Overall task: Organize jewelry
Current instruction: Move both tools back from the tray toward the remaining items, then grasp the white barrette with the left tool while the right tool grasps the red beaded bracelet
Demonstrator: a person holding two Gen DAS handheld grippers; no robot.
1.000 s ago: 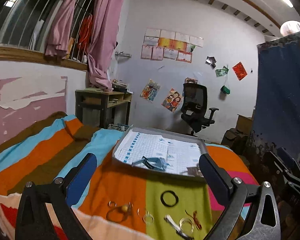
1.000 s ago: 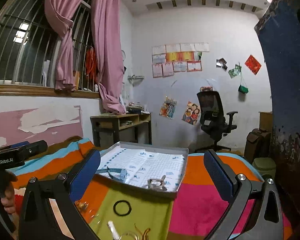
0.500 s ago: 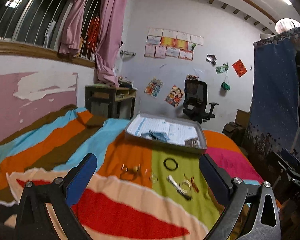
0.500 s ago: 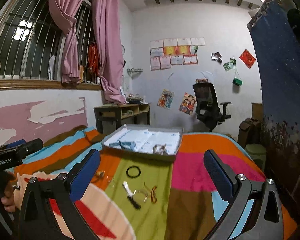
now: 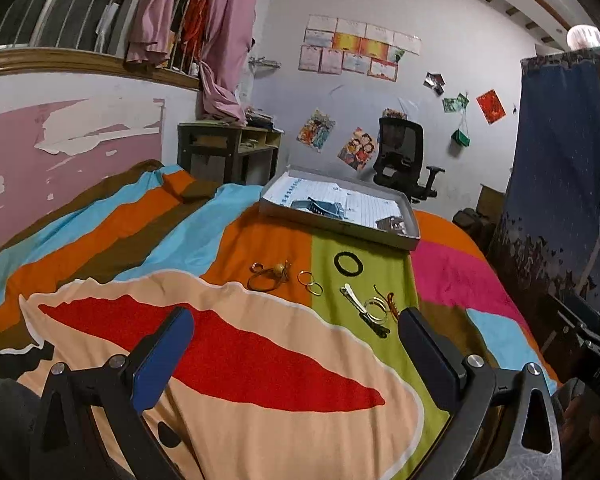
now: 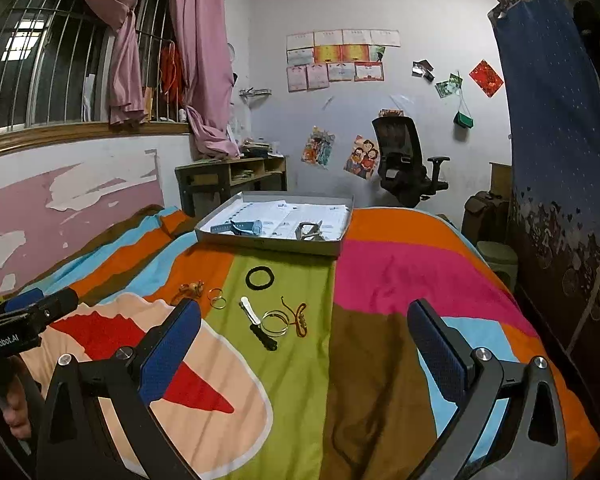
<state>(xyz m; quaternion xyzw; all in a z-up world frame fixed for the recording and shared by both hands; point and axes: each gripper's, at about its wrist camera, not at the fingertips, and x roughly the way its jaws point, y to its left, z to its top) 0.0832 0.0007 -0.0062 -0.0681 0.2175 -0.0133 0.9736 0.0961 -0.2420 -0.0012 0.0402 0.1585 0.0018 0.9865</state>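
Both tongs, left and right, hang apart and empty over the bed. The jewelry lies loose on the blanket, short of the tray; thin rings could sink into soft fabric and slip a pinch.

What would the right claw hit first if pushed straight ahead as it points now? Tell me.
Probably the bedspread itself. The right claw is open and empty, aimed over the green and pink stripes, with the bangle and red cord slightly left of its line. The gray tray lies farther on; depth is uncertain.
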